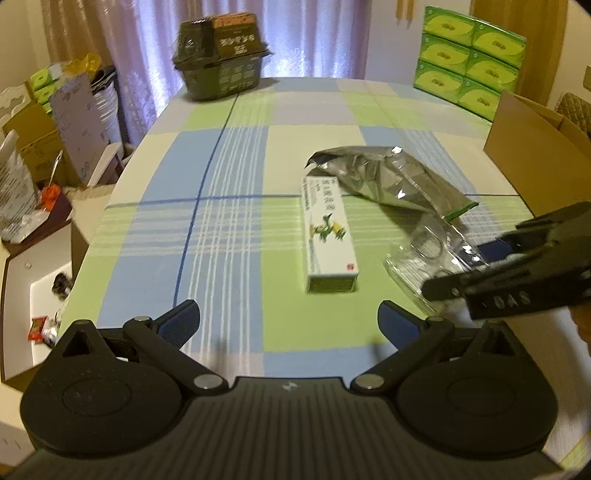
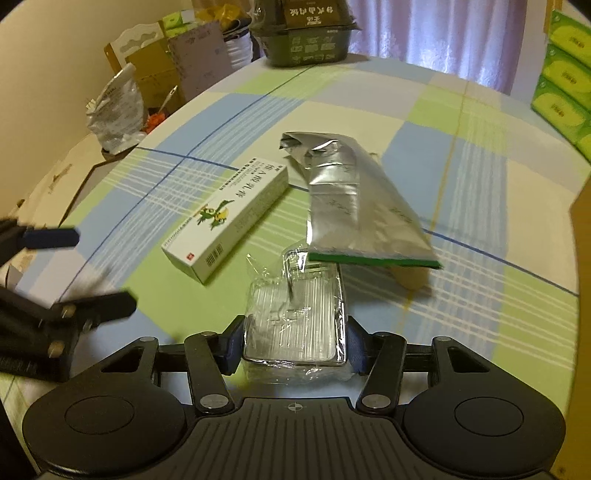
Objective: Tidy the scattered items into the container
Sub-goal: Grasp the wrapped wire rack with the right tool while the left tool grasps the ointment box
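Note:
A clear plastic box [image 2: 295, 321] wrapped in film sits between the fingers of my right gripper [image 2: 295, 349], which is shut on it just above the checked tablecloth [image 2: 480, 206]. The same clear box [image 1: 424, 258] shows in the left wrist view at the right, with the right gripper [image 1: 491, 266] on it. A white and green carton [image 1: 328, 236] [image 2: 229, 218] lies flat mid-table. A silver foil pouch [image 1: 388, 177] [image 2: 354, 206] lies behind it, its green-edged end over the clear box. My left gripper [image 1: 288, 325] hangs open over bare cloth, nearer than the carton.
An open cardboard box [image 1: 532, 155] stands at the table's right edge. A dark green basket [image 1: 221, 59] [image 2: 306, 33] sits at the far end, stacked green tissue packs [image 1: 469, 55] at the far right. Boxes and bags [image 1: 37, 155] crowd the floor to the left.

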A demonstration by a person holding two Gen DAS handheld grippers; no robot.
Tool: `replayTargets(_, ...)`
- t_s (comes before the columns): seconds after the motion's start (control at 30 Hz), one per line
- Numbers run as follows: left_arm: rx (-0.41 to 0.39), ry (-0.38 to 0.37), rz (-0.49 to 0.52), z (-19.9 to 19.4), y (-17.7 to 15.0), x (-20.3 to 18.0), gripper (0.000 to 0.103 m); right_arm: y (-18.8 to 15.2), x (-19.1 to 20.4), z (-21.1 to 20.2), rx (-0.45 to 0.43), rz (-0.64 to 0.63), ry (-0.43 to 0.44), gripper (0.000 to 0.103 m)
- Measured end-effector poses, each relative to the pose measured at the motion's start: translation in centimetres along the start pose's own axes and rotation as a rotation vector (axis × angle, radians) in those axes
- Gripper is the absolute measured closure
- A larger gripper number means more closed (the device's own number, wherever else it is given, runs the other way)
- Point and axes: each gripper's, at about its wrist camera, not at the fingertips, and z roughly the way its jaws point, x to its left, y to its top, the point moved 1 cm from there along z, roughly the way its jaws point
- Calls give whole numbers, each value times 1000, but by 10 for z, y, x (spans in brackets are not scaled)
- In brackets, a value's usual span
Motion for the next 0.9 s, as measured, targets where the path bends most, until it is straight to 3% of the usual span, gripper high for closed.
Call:
replayTargets(0.27, -15, -44, 90, 33, 23, -23, 18, -15, -18, -21, -11, 99, -12, 47)
replayTargets(0.4, -3, -58, 76, 55, 28, -29, 29, -14, -21, -23, -10, 117, -12, 47)
replayTargets(0.5, 6, -47, 69, 65, 30, -31, 47, -14, -22, -23, -9, 110, -18, 47)
replayTargets(0.57, 11, -16, 79, 67, 28, -33, 68, -15, -22, -23, -10, 110, -16, 47)
replayTargets(0.7, 29, -11, 65, 60, 20, -30, 70, -18, -22, -25, -20, 119, -11, 47)
replayTargets(0.9, 78, -73, 76, 14, -12, -44, 70, -36, -17, -42, -30, 147, -7, 47)
